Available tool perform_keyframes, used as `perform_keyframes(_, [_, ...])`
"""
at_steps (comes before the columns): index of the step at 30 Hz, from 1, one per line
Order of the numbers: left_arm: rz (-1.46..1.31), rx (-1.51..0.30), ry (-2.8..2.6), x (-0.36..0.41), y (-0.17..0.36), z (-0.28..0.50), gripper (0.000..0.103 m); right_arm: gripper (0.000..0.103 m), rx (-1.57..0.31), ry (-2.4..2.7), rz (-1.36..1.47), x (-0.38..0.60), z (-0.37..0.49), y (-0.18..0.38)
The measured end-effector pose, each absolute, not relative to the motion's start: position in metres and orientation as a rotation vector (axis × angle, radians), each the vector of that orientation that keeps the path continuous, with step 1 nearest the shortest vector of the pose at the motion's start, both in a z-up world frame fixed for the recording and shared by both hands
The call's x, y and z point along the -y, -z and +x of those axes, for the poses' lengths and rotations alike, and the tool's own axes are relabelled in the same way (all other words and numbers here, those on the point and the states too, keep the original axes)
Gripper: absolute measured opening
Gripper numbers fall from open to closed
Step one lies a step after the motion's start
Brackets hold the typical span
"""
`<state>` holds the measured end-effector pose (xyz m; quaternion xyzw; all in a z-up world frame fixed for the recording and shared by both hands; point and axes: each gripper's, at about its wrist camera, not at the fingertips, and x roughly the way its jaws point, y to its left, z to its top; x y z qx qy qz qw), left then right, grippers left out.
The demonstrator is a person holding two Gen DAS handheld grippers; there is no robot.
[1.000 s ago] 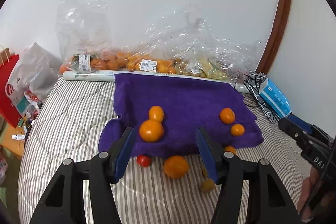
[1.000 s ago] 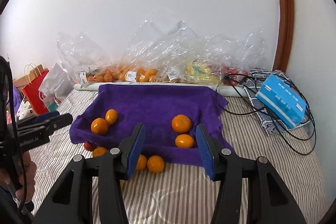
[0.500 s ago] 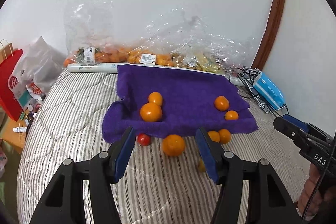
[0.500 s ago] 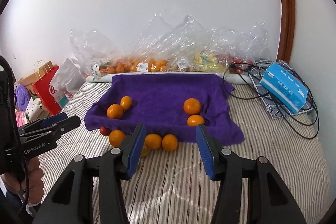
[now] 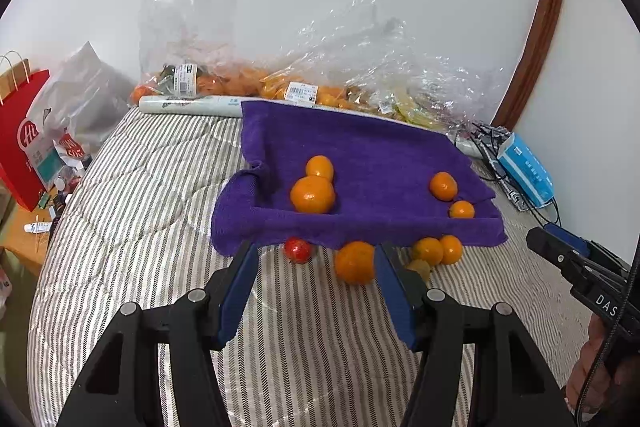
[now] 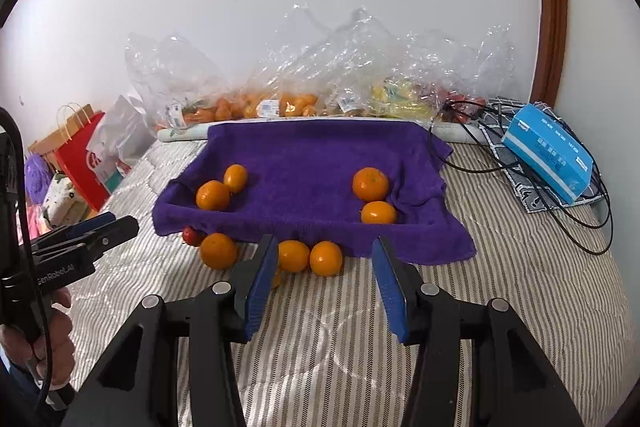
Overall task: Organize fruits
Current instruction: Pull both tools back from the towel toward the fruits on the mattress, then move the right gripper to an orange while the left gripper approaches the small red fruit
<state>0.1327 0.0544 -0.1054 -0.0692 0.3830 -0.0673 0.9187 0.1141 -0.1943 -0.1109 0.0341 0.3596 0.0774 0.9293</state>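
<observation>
Looking along the left wrist view, you see your left hand-held gripper with its blue pads standing moderately apart and nothing between them. It points down at the striped quilted bed, lined up on the large loose orange mandarin that lies just off the near edge of the purple terry towel. A small red tomato sits beside it, half under the towel edge. Two mandarins rest together on the towel at its left, two more at its right; this pairing suggests the towel serves as the sorting area. Your right hand-held gripper enters at the right edge.

Turning to the right wrist view, your right hand-held gripper is likewise partly spread and empty. It frames two loose orange mandarins lying side by side, touching, on the bed just beside the towel edge. These fruits are still off the towel, so they probably remain to be picked up. Clear plastic bags of fruit line the wall behind.
</observation>
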Motion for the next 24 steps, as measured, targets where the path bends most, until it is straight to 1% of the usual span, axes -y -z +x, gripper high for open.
perform_keyframes(3, [-0.142, -0.798, 0.137, -0.055, 0.109, 0.136, 0.058, 0.045, -0.744, -0.163, 0.079, 0.194, 0.117, 0.115])
perform_keyframes(5, [-0.146, -0.814, 0.151, -0.057, 0.113, 0.139, 0.058, 0.039, -0.767, -0.165, 0.084, 0.193, 0.122, 0.119])
perform_keyframes(8, [-0.135, -0.830, 0.153, -0.059, 0.120, 0.142, 0.058, 0.039, -0.802, -0.164, 0.087, 0.192, 0.127, 0.129])
perform_keyframes(12, [-0.132, -0.847, 0.137, -0.066, 0.128, 0.146, 0.058, 0.038, -0.795, -0.167, 0.088, 0.189, 0.130, 0.139])
perform_keyframes(15, [-0.154, -0.867, 0.128, -0.073, 0.135, 0.150, 0.058, 0.030, -0.801, -0.170, 0.070, 0.182, 0.135, 0.148])
perform_keyframes(16, [-0.157, -0.874, 0.122, -0.076, 0.138, 0.151, 0.058, 0.026, -0.800, -0.168, 0.064, 0.181, 0.137, 0.150])
perform_keyframes(24, [-0.186, -0.904, 0.111, -0.085, 0.151, 0.160, 0.058, 0.024, -0.838, -0.163, 0.047, 0.173, 0.161, 0.173])
